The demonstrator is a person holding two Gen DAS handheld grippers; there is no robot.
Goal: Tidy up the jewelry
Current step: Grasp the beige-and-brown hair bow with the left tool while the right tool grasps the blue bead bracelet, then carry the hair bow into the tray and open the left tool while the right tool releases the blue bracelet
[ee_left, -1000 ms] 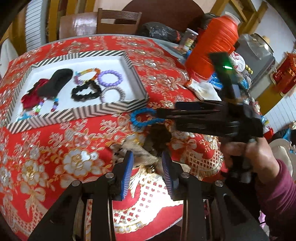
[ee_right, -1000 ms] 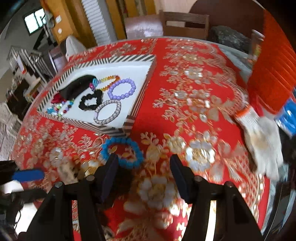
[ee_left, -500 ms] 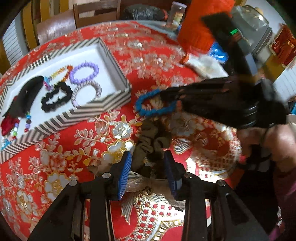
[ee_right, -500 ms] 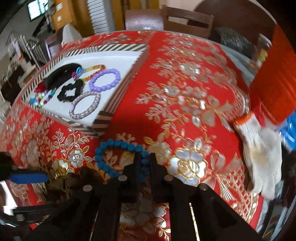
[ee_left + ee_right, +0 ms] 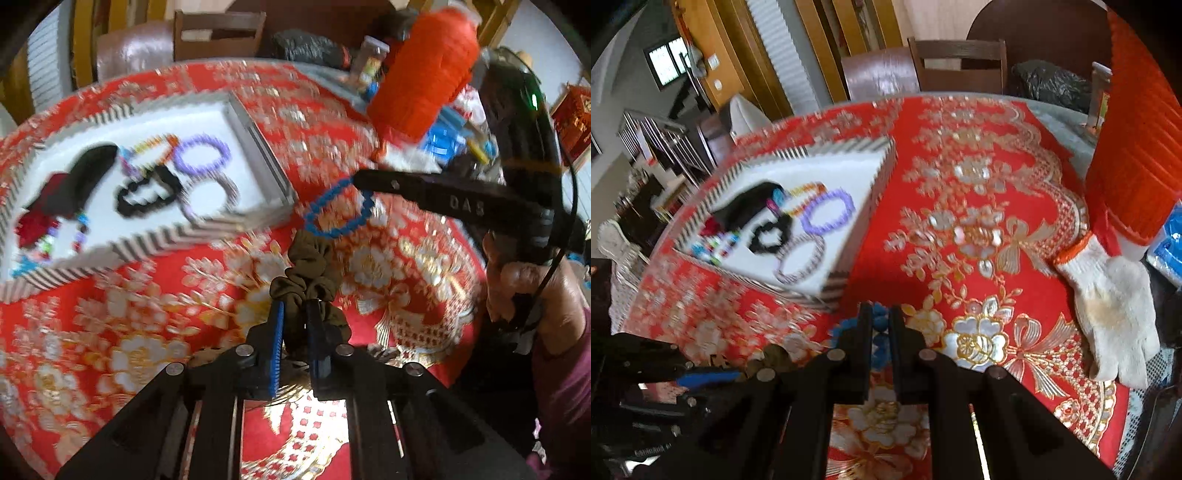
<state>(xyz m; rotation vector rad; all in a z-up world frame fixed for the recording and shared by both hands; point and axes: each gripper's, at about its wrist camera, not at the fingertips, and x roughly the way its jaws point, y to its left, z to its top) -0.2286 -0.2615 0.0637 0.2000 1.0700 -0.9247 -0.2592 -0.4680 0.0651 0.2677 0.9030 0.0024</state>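
Far left on the red gold-flowered tablecloth (image 5: 155, 295): shallow white tray with a black-and-white striped rim (image 5: 155, 242), holding a purple bead bracelet (image 5: 202, 155), a black scrunchie (image 5: 147, 194), a silvery bangle (image 5: 207, 206) and more beads, blurred. Just right of the tray's near corner: olive-green fabric scrunchie (image 5: 310, 273), pinched between the blue-padded fingers of the left gripper (image 5: 295, 317), jaws just closed onto it. Above it: blue bead bracelet (image 5: 338, 210), lifted clear of the cloth, clamped in the right gripper (image 5: 880, 319). Farther right: white knit work glove (image 5: 1108, 314) lying flat beside an orange-red ribbed lantern (image 5: 1134, 147).
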